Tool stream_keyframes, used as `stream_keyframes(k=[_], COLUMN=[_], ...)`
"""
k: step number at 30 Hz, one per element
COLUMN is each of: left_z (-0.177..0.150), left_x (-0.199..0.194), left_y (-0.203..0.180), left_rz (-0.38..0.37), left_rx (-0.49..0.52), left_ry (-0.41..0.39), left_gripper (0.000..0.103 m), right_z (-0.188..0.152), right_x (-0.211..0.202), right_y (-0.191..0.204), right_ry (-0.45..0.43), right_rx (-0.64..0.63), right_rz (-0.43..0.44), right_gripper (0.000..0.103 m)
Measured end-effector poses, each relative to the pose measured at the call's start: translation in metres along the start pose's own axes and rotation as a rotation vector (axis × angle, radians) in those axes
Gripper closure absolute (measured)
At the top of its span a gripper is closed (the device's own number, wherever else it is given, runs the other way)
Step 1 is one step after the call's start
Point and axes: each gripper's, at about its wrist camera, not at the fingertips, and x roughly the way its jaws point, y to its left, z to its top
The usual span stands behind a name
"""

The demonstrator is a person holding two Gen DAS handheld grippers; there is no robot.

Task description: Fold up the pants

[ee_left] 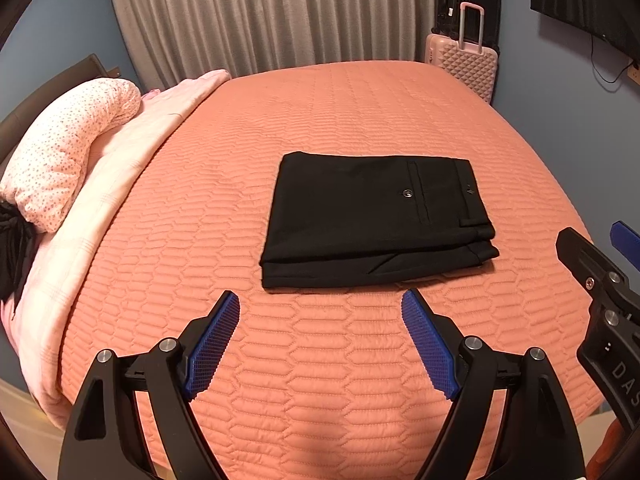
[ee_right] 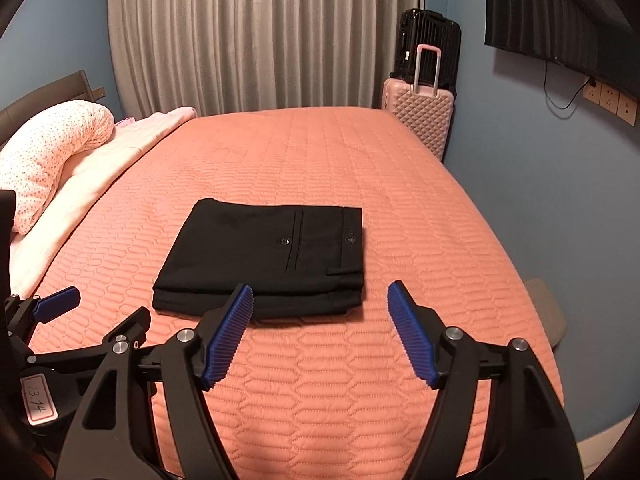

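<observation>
The black pants [ee_left: 372,220] lie folded into a neat rectangular stack on the orange quilted bed [ee_left: 320,360], back pocket and button facing up, waistband to the right. They also show in the right wrist view [ee_right: 264,258]. My left gripper [ee_left: 320,304] is open and empty, held above the bed just in front of the pants. My right gripper [ee_right: 320,294] is open and empty, in front of the stack's near right edge. The right gripper shows at the right edge of the left wrist view [ee_left: 600,276]. The left gripper shows at the lower left of the right wrist view [ee_right: 80,320].
A spotted pink pillow [ee_left: 68,152] and a folded pale pink blanket [ee_left: 104,208] lie along the bed's left side. A pink suitcase [ee_right: 420,116] and a black one [ee_right: 430,40] stand by the curtain. A wall TV [ee_right: 560,8] hangs on the right.
</observation>
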Motion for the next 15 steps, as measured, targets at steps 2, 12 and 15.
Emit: stream_keyframes(k=[2,12,15], left_z=[0.0009,0.0061,0.0070], left_x=[-0.0015,-0.0071,-0.0080], left_y=[0.0019,0.0019,-0.0024], left_rz=[0.005,0.005,-0.005], left_rx=[-0.003,-0.017,0.000], left_ry=[-0.005,-0.012,-0.014], left_gripper=[0.022,0.022,0.021], right_z=[0.0002,-0.0017,-0.0025], right_x=[-0.0013,-0.0011,-0.0002], right_y=[0.0011,-0.0024,-0.0038], right_ry=[-0.003,-0.004,-0.004], right_rx=[0.002,-0.002,0.001], right_rz=[0.003,-0.017,-0.018], right_gripper=[0.034,0.034,0.034])
